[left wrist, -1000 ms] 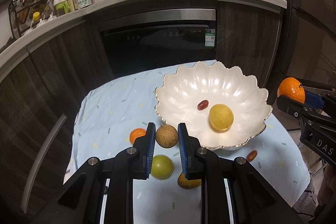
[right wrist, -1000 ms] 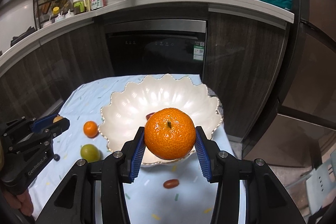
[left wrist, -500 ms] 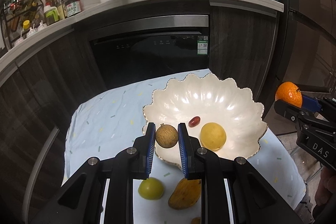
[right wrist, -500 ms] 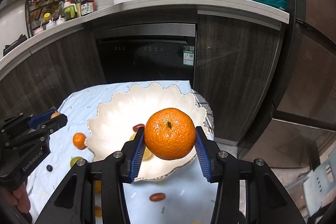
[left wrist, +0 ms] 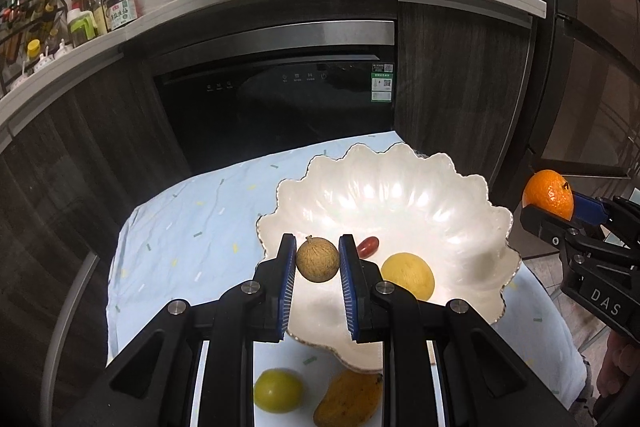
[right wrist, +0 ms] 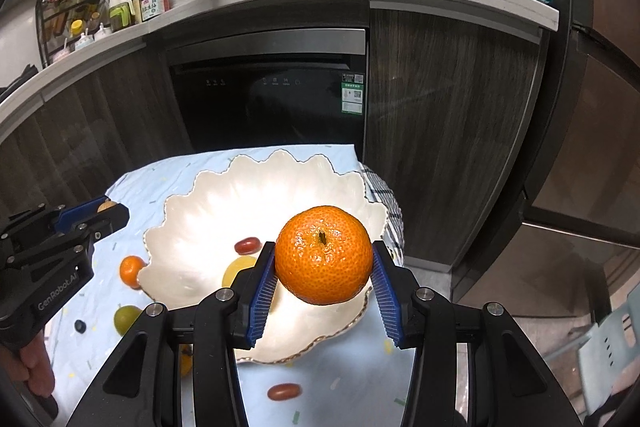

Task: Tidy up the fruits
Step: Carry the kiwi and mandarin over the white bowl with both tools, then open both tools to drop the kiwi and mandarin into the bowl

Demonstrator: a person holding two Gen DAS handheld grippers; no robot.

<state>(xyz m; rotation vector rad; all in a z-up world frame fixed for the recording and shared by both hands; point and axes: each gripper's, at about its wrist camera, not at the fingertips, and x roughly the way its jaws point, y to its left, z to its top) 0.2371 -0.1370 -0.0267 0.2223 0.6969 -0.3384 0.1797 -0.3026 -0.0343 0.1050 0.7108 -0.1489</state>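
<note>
On the pale blue, confetti-flecked tablecloth point(left wrist: 188, 223) sits a glossy white scalloped bowl point(left wrist: 404, 195) with a thin gilt rim, its fluted walls catching the light. Inside it lie two fruits: a smooth yellow round one point(left wrist: 408, 275) and a small glossy red oval one point(left wrist: 368, 247).

The left gripper point(left wrist: 317, 263) is clenched on a rough, tan, round fruit point(left wrist: 317, 259) with a stub of stem, pinched between its ribbed blue pads and held in the air over the bowl's near left rim. The right gripper point(right wrist: 323, 267) grasps a dimpled orange mandarin point(right wrist: 323, 254), stem scar facing the camera, its jaws spread wide to fit it, above the bowl's right edge.

Loose on the cloth, outside the bowl, are one small mandarin point(right wrist: 131, 270) touching the left rim, one green-yellow round fruit point(left wrist: 278, 390), one mottled orange mango point(left wrist: 348, 399), one red oval fruit point(right wrist: 283, 391) and one dark blue berry point(right wrist: 80, 325).
</note>
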